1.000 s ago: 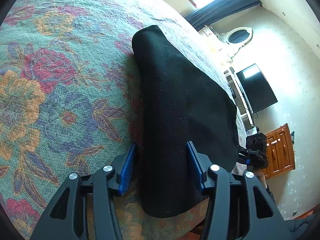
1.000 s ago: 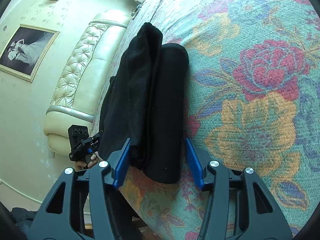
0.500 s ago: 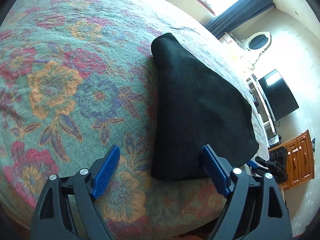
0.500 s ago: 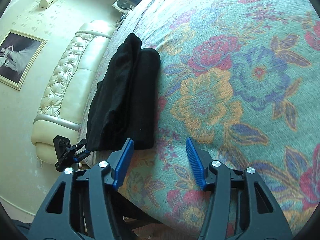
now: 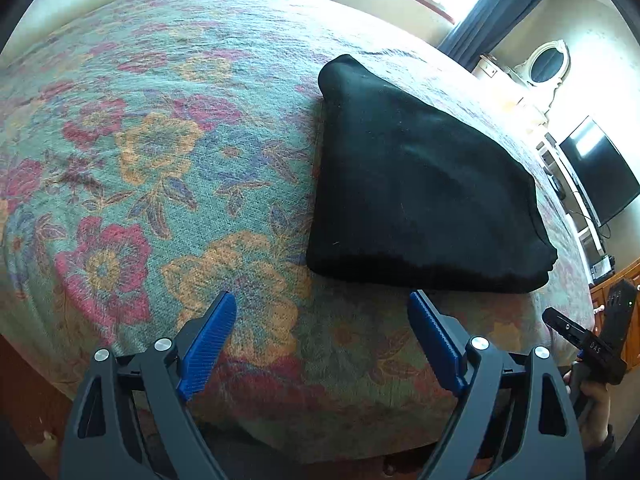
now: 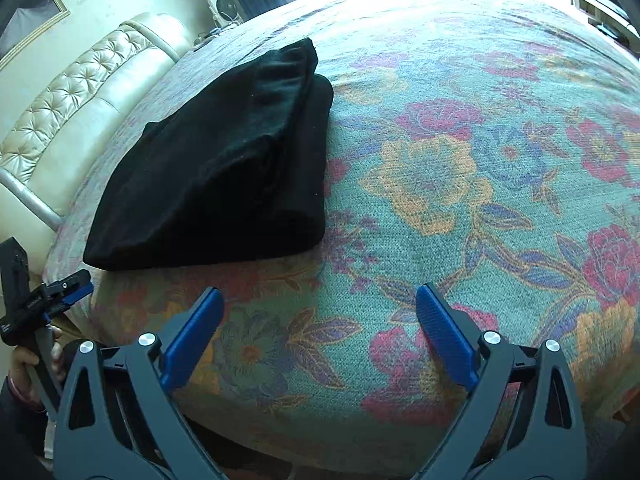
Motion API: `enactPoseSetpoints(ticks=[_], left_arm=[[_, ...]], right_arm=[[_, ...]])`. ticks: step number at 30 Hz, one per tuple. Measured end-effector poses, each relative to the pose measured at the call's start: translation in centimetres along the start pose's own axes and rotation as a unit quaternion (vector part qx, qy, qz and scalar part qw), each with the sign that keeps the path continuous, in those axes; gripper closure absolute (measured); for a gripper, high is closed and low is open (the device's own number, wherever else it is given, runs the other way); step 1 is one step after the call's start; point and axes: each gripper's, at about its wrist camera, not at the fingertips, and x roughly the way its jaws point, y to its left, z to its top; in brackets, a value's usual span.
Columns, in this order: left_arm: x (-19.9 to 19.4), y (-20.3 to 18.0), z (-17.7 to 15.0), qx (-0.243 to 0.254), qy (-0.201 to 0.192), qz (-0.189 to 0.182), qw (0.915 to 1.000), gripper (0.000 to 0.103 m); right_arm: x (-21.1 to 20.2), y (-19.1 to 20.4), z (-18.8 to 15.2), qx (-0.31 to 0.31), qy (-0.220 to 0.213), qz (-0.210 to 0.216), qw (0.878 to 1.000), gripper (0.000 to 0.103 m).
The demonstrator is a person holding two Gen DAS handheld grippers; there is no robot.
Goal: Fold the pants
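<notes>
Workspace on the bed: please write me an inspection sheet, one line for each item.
Surface: floral bedspread, flat.
Job's things: black pants folded in a compact stack, lying near the bed's front edge.
Clutter: nothing seen on the bed.
Grippers: left claw and right claw have just been opening; both open, nothing between the jaws, clear of the pants.
Cables: nothing seen near the work.
Surroundings: tufted headboard, television, curtains.

One folded pants (image 5: 420,184), two hand-held grippers (image 5: 320,320), perhaps one television (image 5: 600,176)
</notes>
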Motion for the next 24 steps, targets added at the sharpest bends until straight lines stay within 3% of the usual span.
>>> enactPoseSetpoints(ticks=[5,14,18,24], left_arm=[[-1.2,-0.7,-0.6,0.005,-0.03,0.03,0.9991,0.017],[-2.3,-4.4,-2.1,0.074,-0.074,0.048,0.9934,0.017],[-1.9,-6.0,-2.9,0.111,-0.07,0.06,0.9895,0.017],[-1.2,-6.3,-3.1,0.109,-0.058,0.066,0.9902,0.017]], right_arm=[[0.0,1.4,-1.3,-0.006,-0.016,-0.04,0.999,0.006],[-0.1,4.2,-2.7,-0.028,-0.025,-0.049,0.998,0.006],[0.2,5.6,-2.8,-0.045,-0.023,-0.044,0.998,0.006],[0.7,6.7,-2.9,-0.058,-0.019,-0.038,0.997,0.006]])
